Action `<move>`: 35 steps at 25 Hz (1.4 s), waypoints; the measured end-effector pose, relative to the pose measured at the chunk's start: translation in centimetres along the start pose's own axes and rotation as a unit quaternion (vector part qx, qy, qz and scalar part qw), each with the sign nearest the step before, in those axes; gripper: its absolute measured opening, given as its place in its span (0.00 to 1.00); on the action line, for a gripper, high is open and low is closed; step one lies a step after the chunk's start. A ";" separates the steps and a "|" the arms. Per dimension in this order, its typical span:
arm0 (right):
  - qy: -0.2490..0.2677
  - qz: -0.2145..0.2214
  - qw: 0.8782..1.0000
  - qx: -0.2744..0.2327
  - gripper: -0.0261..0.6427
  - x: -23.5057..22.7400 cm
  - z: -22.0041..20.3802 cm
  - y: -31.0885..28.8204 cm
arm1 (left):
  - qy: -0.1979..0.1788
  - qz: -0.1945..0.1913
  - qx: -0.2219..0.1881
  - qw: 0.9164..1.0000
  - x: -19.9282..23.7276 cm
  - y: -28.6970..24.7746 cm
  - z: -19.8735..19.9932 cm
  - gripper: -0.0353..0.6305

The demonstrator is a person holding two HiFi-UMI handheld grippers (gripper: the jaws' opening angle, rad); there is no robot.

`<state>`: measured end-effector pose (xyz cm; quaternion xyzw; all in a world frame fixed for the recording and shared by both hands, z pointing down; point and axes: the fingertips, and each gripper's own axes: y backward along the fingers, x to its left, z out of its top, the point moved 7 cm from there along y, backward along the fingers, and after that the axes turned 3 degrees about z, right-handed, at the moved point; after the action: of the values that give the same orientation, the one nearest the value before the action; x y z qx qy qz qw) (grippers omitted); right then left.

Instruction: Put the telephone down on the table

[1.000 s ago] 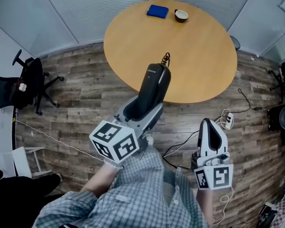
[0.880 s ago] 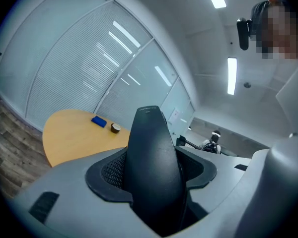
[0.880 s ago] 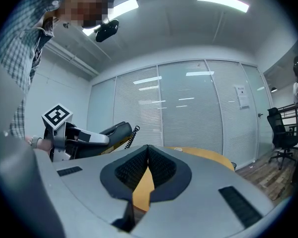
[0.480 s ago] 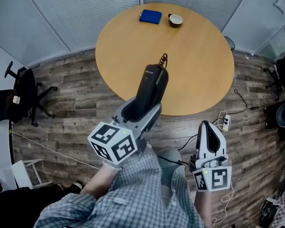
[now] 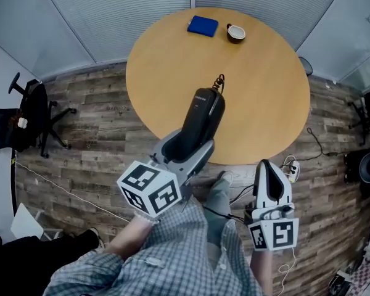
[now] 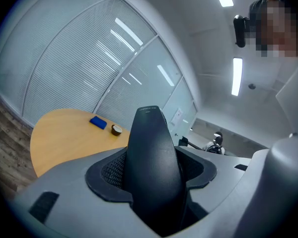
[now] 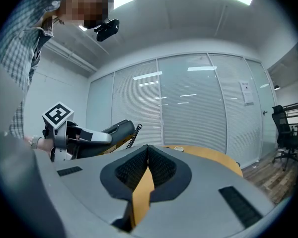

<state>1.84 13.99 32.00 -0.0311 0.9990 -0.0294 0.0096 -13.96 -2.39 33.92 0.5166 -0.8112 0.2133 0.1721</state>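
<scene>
A black telephone handset (image 5: 201,118) with a coiled cord (image 5: 219,81) stands up out of my left gripper (image 5: 188,150), whose jaws are shut on its lower half. The handset's top reaches over the near edge of the round wooden table (image 5: 259,85). In the left gripper view the handset (image 6: 151,167) fills the gap between the pads. My right gripper (image 5: 269,167) hangs lower right, off the table and over the floor, shut with nothing in it. Its own view shows its pads (image 7: 164,170) meeting at the tips, with the handset (image 7: 111,129) at left.
A blue flat thing (image 5: 203,26) and a small cup (image 5: 235,34) lie at the table's far side. An office chair (image 5: 24,113) stands at the left. A power strip with cables (image 5: 290,162) lies on the wood floor near the right gripper. Glass walls with blinds surround the room.
Both grippers have moved toward the table together with the person. The handset's top now lies further over the table's near edge. The grip on it is unchanged.
</scene>
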 end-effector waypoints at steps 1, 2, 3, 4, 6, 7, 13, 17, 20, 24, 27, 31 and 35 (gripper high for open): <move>-0.002 0.005 1.000 -0.001 0.06 -0.7 -0.1 -0.5 | -0.003 0.004 -0.001 1.000 -0.1 -0.7 0.0 0.47; -0.005 0.011 1.000 -0.002 0.06 -1.5 -0.3 -1.0 | -0.005 0.008 -0.003 1.000 -0.1 -1.4 0.1 0.47; -0.007 0.016 1.000 -0.002 0.06 -2.2 -0.4 -1.6 | -0.007 0.012 -0.004 1.000 -0.2 -2.2 0.2 0.47; -0.008 0.022 1.000 -0.001 0.06 -3.0 -0.5 -2.2 | -0.008 0.017 -0.005 1.000 -0.2 -3.1 0.3 0.47; -0.009 0.033 0.999 0.001 0.06 -4.8 -0.5 -3.4 | -0.007 0.026 -0.008 1.000 -0.1 -4.9 0.6 0.47; -0.010 0.038 0.999 0.002 0.06 -5.7 -0.6 -4.1 | -0.006 0.030 -0.011 0.999 -0.1 -5.8 0.8 0.47; 0.030 0.074 0.997 0.011 0.06 -12.1 0.3 -7.5 | 0.008 0.064 -0.028 0.998 -0.8 -11.5 1.7 0.47; 0.026 0.110 0.994 0.013 0.06 -17.0 0.9 -10.5 | 0.005 0.083 -0.035 0.996 -1.4 -16.5 2.6 0.47; 0.017 0.125 0.992 0.020 0.06 -19.1 0.7 -11.4 | -0.004 0.092 -0.036 0.995 -1.8 -18.4 2.9 0.47; -0.016 0.140 0.990 0.017 0.06 -20.8 0.3 -12.4 | -0.010 0.111 -0.040 0.993 -1.5 -20.0 3.2 0.47; -0.019 0.138 0.990 0.017 0.06 -21.5 -0.1 -12.9 | -0.011 0.116 -0.034 0.993 -1.0 -21.6 3.1 0.47; -0.013 0.133 0.991 0.021 0.06 -21.6 -0.1 -14.0 | -0.011 0.123 -0.022 0.992 0.9 -23.9 3.8 0.47; -0.014 0.130 0.991 0.036 0.06 -21.9 -0.6 -15.1 | -0.020 0.137 -0.011 0.990 3.6 -26.7 4.5 0.47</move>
<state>24.57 0.38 33.87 0.0990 0.9927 -0.0629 0.0282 8.63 -17.54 36.39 0.4032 -0.8799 0.2150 0.1306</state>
